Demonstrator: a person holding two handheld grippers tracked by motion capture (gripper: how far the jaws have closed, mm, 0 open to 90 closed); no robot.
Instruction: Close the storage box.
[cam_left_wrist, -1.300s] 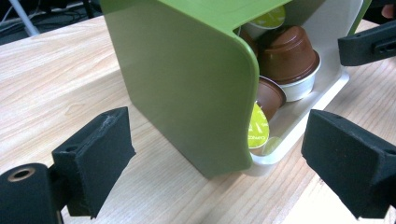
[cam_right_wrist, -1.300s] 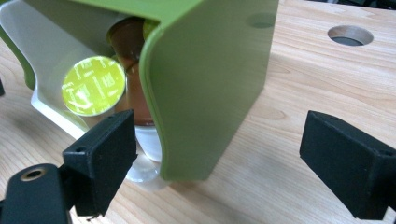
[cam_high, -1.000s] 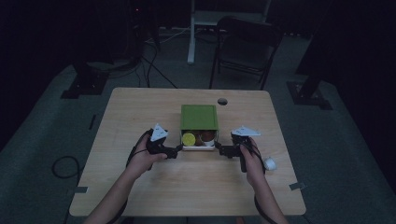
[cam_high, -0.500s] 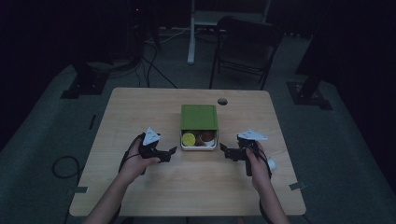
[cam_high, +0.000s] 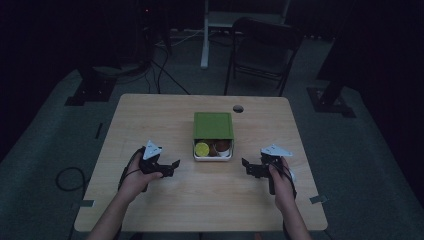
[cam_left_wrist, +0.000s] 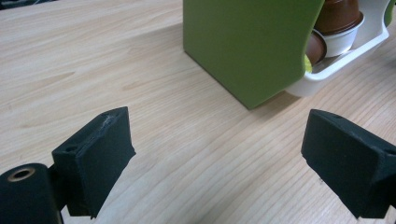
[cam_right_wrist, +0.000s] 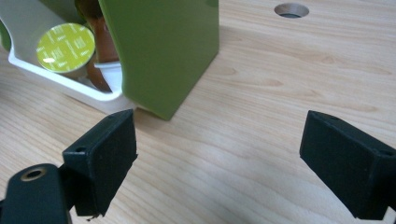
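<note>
Dim room, wooden table (cam_high: 165, 125). The green box (cam_high: 213, 125) sits about mid-table, a little toward the far edge, with a white tray (cam_high: 213, 156) sticking out of its near end toward me. In the tray I make out a capsule with a yellow-green foil lid (cam_high: 202, 148) on the left and brown capsules (cam_high: 221, 146) beside it. A round cable hole (cam_high: 238, 108) is in the tabletop just beyond the box's far right corner.

My left gripper (cam_high: 171, 167) is over the near-left part of the table, pointing in toward the tray, near it but clearly apart. Its jaws stand wide with nothing between them; in the left gripper view (cam_left_wrist: 218, 154) I see bare wood grain between the two black pads, and the box's green side (cam_left_wrist: 247, 42) is ahead, with the tray's white rim (cam_left_wrist: 327, 70) and brown capsules (cam_left_wrist: 338, 16) at its end.

My right gripper (cam_high: 248, 167) mirrors it over the near-right part of the table, also aimed at the tray and apart from it. Jaws spread, nothing held. In the right gripper view (cam_right_wrist: 218, 154) the gap frames bare tabletop; the green box (cam_right_wrist: 163, 46) is ahead to the left, the yellow-green lid (cam_right_wrist: 65, 48) is plainly readable in the white tray (cam_right_wrist: 70, 91), and the cable hole (cam_right_wrist: 291, 10) is at the top.

Both hands grip the handles from the near edge.
</note>
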